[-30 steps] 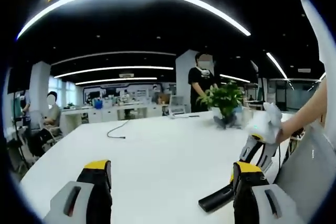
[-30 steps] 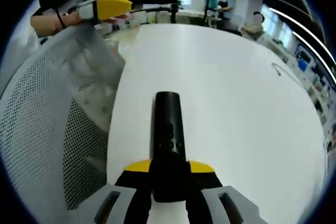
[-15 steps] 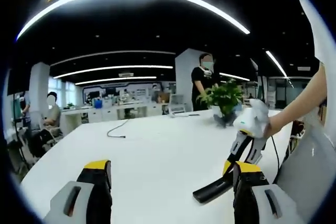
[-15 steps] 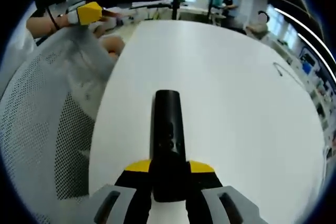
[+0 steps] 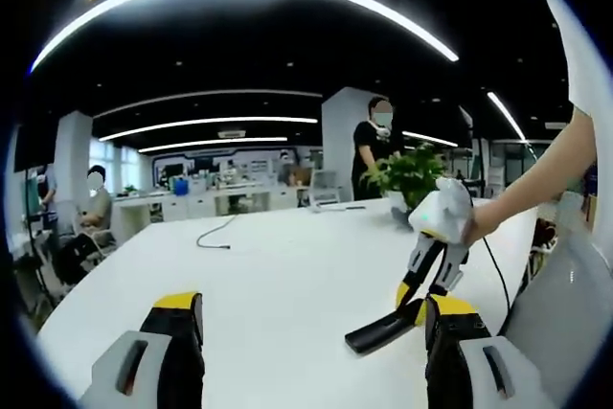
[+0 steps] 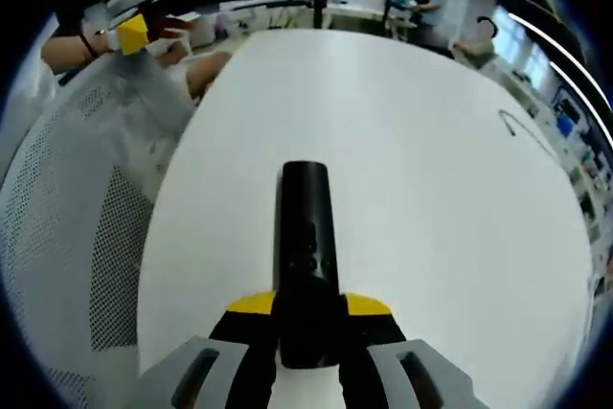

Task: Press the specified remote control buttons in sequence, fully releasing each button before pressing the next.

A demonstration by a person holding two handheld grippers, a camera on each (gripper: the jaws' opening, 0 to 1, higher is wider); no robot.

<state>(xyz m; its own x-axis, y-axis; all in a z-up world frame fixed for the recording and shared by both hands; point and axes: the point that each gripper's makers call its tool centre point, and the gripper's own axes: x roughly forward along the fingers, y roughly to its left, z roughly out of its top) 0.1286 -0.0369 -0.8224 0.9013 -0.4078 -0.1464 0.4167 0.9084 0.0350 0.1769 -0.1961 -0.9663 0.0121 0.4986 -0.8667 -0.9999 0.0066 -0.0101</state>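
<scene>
Since earlier, our right gripper (image 6: pixel 306 318) has lifted the remote (image 6: pixel 306 246), clamped between its jaws; our left gripper (image 5: pixel 311 318) hangs wide open.

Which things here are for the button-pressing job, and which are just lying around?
For the job:
remote control, clamped in the right hand-held gripper
left hand-held gripper, jaws apart

Just around:
cable
potted plant
mesh chair
white table
</scene>
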